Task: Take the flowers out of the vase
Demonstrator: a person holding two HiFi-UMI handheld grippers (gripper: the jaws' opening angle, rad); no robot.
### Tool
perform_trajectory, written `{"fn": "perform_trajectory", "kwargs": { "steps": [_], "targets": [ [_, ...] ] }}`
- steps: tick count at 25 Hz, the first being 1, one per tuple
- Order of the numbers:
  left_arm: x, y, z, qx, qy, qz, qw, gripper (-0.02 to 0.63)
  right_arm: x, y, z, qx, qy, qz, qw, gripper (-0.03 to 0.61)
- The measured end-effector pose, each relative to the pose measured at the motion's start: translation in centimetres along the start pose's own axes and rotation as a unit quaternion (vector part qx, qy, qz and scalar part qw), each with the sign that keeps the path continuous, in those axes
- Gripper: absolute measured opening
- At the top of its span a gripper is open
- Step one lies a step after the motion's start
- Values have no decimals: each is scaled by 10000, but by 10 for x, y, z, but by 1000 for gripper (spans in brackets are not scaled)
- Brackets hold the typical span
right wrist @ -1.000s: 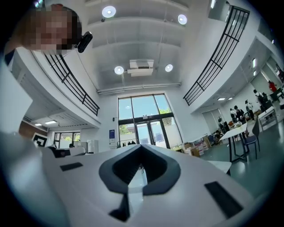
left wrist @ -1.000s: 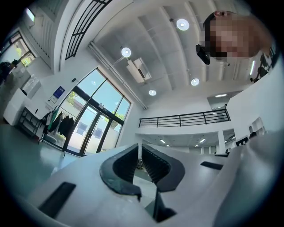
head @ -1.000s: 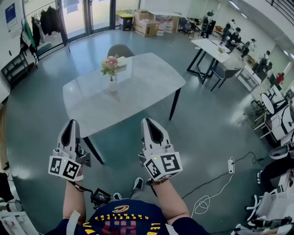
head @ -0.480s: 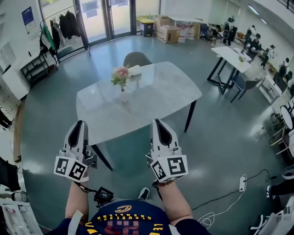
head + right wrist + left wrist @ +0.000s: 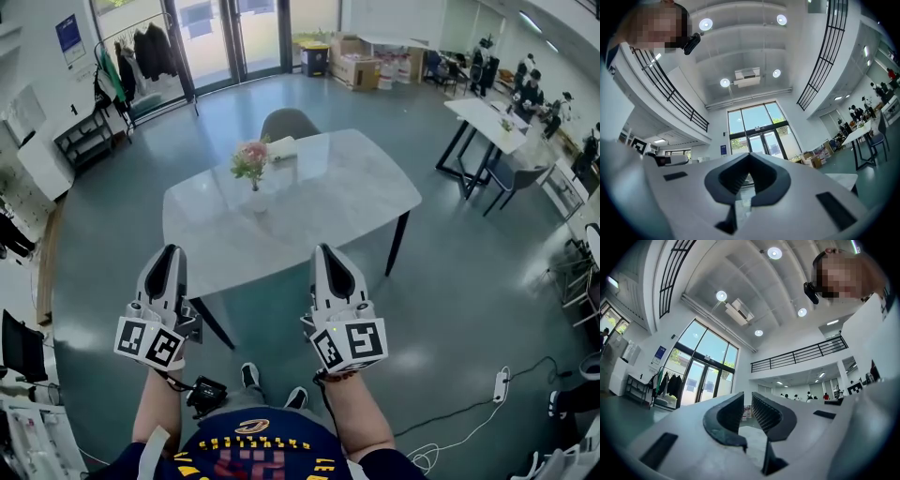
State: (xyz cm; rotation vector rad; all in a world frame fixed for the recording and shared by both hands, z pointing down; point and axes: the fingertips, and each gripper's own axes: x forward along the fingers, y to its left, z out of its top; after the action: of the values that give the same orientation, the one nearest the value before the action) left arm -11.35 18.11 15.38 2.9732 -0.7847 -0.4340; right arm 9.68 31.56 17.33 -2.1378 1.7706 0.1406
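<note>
A small white vase (image 5: 255,199) holding pink flowers (image 5: 250,160) stands on the far left part of the grey marble table (image 5: 319,206). Both grippers are held side by side over the floor, short of the table's near edge and well away from the vase. My left gripper (image 5: 167,251) points up and forward, and its jaws (image 5: 747,397) stand slightly apart with nothing between them. My right gripper (image 5: 324,249) has its tips (image 5: 749,155) together and holds nothing. Neither gripper view shows the flowers.
A grey chair (image 5: 286,123) stands behind the table, with a pale box (image 5: 282,146) on the tabletop near it. Another table (image 5: 495,116) is at the right, a clothes rack (image 5: 141,52) at back left. A power strip (image 5: 500,385) and cable lie on the floor.
The person has walked toward the table, so it sits nearer and more central in the head view. Both grippers have come forward with the person, still side by side.
</note>
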Motion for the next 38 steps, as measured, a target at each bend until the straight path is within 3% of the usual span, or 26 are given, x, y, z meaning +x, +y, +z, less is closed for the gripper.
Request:
{"fn": "perform_trajectory", "kwargs": {
  "steps": [7,16,25,38],
  "targets": [
    [13,10,-7,-35,2,-24,10000,35,9,-6,-12,-3,19,-50,10000,8],
    [45,34,-23,-240,28,-215,9995,35,35,-12,-17,-372,145,-310,9987,8],
    [88,126,-28,-321,-60,-69,9994,35,100,-7,-53,-355,304,-536,9975,8],
    [156,208,-45,-843,-162,-437,9953,35,179,1,-74,-719,484,-941,9918,8]
  ]
}}
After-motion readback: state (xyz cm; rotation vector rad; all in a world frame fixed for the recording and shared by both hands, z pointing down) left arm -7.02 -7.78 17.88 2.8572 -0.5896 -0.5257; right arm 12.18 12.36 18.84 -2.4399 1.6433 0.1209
